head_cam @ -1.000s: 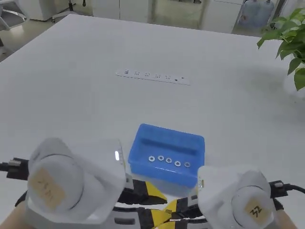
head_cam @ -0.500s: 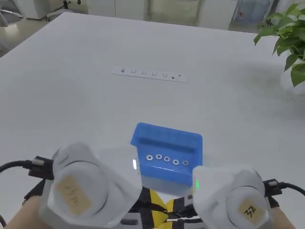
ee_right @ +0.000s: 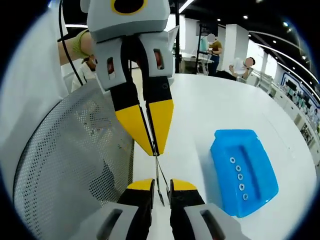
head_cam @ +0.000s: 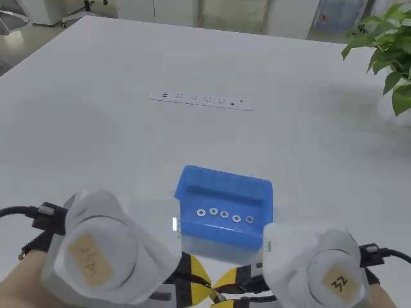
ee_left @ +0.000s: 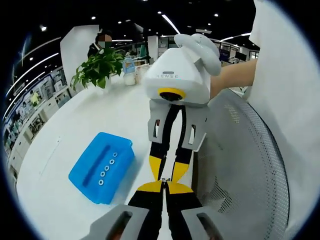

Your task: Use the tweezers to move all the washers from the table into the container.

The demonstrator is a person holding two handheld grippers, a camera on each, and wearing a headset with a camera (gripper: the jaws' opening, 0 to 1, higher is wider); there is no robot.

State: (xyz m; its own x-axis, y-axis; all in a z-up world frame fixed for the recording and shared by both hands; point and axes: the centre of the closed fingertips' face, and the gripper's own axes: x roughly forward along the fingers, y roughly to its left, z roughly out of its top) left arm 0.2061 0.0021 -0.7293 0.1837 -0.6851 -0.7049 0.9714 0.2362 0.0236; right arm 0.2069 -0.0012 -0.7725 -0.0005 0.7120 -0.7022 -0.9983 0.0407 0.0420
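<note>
A blue container (head_cam: 221,178) sits on the white table, with several washers (head_cam: 224,214) in a row inside it. It also lies to the side in the gripper views (ee_left: 85,177) (ee_right: 260,150). Below it my two grippers meet tip to tip near the table's front edge. The left gripper (head_cam: 199,276) (ee_left: 164,182) is shut on one end of thin metal tweezers (ee_right: 158,175); from the right gripper view its yellow tips (ee_right: 152,149) pinch them from above. My right gripper (head_cam: 230,282) (ee_right: 161,192) has its jaws narrowed around the other end of the tweezers.
A white power strip (head_cam: 200,100) lies across the table's middle. A potted plant (head_cam: 385,45) stands at the far right. Grey perforated mesh (ee_left: 240,150) (ee_right: 75,150) lies close beside both grippers, at the table's near edge.
The left gripper's body has drifted a little left and down in the head view. Both grippers stay tip to tip, and the container and washers have not moved.
</note>
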